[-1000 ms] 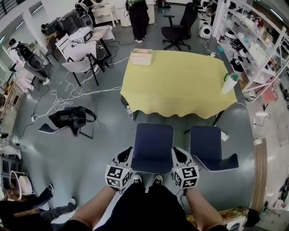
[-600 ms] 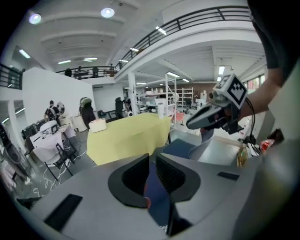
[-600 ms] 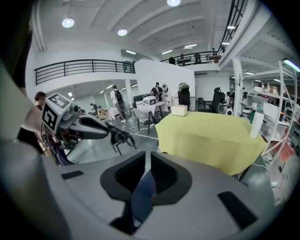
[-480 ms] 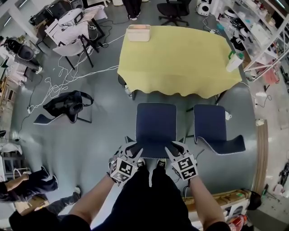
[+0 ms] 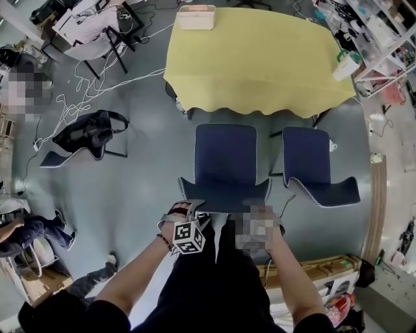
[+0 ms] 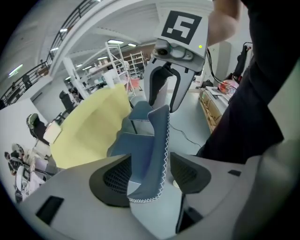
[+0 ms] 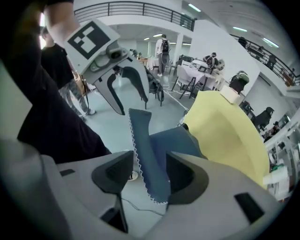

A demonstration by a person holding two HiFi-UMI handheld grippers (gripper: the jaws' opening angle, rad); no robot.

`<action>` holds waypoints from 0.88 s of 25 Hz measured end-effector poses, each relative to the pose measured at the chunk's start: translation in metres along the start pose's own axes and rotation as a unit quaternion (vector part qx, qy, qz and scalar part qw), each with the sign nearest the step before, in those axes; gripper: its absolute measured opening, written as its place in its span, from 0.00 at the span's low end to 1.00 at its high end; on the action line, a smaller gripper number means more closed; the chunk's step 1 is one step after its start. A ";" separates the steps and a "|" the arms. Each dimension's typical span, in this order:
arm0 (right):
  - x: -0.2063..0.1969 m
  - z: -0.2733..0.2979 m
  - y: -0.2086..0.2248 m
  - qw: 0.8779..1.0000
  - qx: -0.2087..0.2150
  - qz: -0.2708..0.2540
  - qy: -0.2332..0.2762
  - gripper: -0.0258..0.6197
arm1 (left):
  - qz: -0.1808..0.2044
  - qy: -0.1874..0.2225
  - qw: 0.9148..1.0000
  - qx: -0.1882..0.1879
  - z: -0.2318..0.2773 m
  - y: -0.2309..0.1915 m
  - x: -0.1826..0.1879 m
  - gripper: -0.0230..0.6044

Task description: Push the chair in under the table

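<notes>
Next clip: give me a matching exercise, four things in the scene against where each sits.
1. pale rectangular box
2. white bottle with green cap
3. dark blue chair nearest the person
4. black chair

A. grey floor, left of the yellow-clothed table
B. table's far edge
C. table's right edge
D. just short of table's near edge

Pairs: 1-B, 2-C, 3-D, 4-A
</notes>
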State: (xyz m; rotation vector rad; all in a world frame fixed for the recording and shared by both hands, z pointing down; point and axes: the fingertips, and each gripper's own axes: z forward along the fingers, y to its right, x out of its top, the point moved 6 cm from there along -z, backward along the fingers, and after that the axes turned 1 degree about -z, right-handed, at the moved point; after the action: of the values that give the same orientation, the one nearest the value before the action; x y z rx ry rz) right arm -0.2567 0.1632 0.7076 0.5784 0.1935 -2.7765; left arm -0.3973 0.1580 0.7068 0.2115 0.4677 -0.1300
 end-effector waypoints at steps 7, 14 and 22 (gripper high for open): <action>-0.031 0.060 -0.010 0.993 0.012 -0.072 -0.088 0.37 | 0.054 -0.062 0.996 -0.038 0.059 0.016 -0.014 0.46; -0.046 0.099 -0.001 0.988 0.001 -0.097 -0.122 0.38 | 0.056 -0.101 0.992 -0.052 0.100 0.020 -0.032 0.46; -0.055 0.122 -0.006 0.979 -0.021 -0.145 -0.141 0.37 | 0.086 -0.107 0.990 -0.026 0.126 0.022 -0.037 0.42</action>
State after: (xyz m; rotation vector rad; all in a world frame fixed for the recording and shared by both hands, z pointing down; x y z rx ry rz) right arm -0.2558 0.1601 0.8419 0.1472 0.2930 -3.0858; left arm -0.3722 0.1532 0.8376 0.1835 0.2371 0.0294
